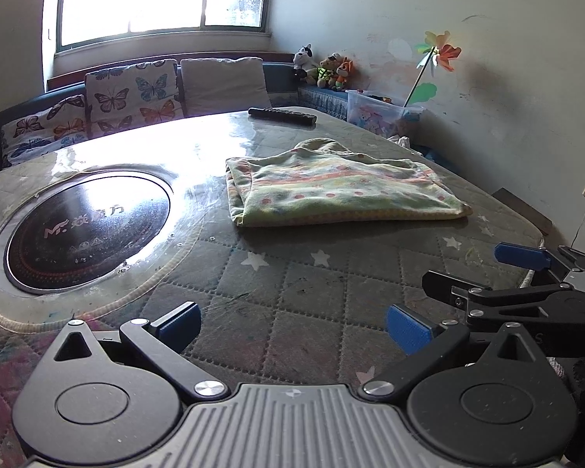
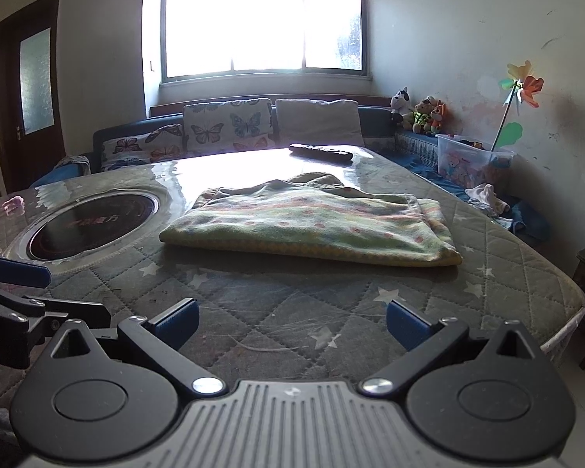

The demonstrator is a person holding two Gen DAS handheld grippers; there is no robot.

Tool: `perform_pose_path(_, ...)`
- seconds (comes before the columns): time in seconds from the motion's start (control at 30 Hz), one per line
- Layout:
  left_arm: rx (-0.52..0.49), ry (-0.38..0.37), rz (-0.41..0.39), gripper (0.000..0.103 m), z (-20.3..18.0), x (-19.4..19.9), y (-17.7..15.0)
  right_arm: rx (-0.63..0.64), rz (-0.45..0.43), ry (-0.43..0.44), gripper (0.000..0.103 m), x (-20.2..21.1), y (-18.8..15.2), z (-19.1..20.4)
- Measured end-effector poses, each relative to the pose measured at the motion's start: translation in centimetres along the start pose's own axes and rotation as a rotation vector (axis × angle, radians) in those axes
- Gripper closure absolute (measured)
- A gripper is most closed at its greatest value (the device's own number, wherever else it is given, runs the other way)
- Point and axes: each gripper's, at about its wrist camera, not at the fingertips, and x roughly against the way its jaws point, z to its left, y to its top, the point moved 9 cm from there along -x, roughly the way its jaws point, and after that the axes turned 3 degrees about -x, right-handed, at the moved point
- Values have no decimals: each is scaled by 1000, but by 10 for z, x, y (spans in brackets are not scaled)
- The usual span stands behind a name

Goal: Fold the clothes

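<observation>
the garment [image 1: 339, 187] lay folded in a flat stack on the quilted bench [image 1: 277, 284], between the round inset cooktop [image 1: 85, 230] and the bench's right edge, well ahead of both tools. it looked like a soft fleece or knit piece, light, limp and not slippery; the layers would likely slide over one another and sag if lifted by one point. the near hem looked like the best hold, one corner per tool, pinching all layers together. the clear cover over the bench looked glossy, so the stack might skate when nudged. the left tool [image 1: 292, 327] hung empty above the bench, jaws spread wide. the right tool [image 2: 292, 321] was likewise wide apart and empty. a remote [image 1: 282, 116] lay at the far edge.
</observation>
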Motion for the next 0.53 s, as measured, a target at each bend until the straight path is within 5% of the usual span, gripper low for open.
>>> perform_pose_path(0.53, -7, -5, 12, 0, -4, -6, -1, 8, 11, 9, 0, -5, 0, 5)
